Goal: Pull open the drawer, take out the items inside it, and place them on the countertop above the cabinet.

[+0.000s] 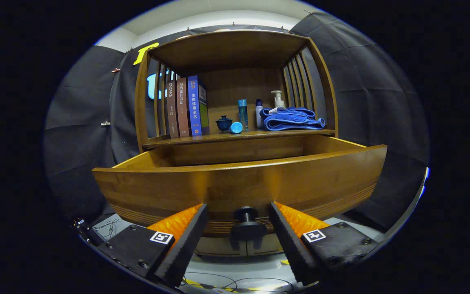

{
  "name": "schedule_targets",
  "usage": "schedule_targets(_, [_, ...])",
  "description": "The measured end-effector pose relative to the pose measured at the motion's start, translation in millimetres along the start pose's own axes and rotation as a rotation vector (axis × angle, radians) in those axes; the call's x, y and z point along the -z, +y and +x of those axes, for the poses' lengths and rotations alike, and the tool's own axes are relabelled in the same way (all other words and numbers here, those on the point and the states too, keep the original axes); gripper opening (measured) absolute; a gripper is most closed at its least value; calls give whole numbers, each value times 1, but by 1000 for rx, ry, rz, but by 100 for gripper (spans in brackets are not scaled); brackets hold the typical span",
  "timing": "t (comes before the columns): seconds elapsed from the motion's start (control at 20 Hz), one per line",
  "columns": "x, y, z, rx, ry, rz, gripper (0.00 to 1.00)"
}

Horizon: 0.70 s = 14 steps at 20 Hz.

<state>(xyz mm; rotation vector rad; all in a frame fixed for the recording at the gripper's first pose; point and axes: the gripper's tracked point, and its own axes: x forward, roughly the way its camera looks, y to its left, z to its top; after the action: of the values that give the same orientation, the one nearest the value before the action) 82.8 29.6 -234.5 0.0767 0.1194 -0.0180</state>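
With its two fingers spread wide and gripping nothing, the gripper (239, 232) sits in front of the pulled-out brown wooden drawer (239, 183). A dark round knob (246, 223) on the drawer front lies between the fingers, touching neither. The drawer stands open beneath the countertop (235, 136) of the brown wooden cabinet (235, 49); its interior is hidden behind the front panel, so its contents cannot be told. On the countertop stand three upright books (187, 107), a small dark blue cup (224, 123), a round light blue lid (236, 128), a tall blue bottle (242, 113), a white bottle with a dark cap (259, 112), a pump dispenser (276, 99) and a folded blue towel (292, 119).
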Motion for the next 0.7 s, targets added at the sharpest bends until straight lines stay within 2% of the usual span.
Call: schedule_targets(0.7, [-22, -1, 94, 9, -17, -45, 100])
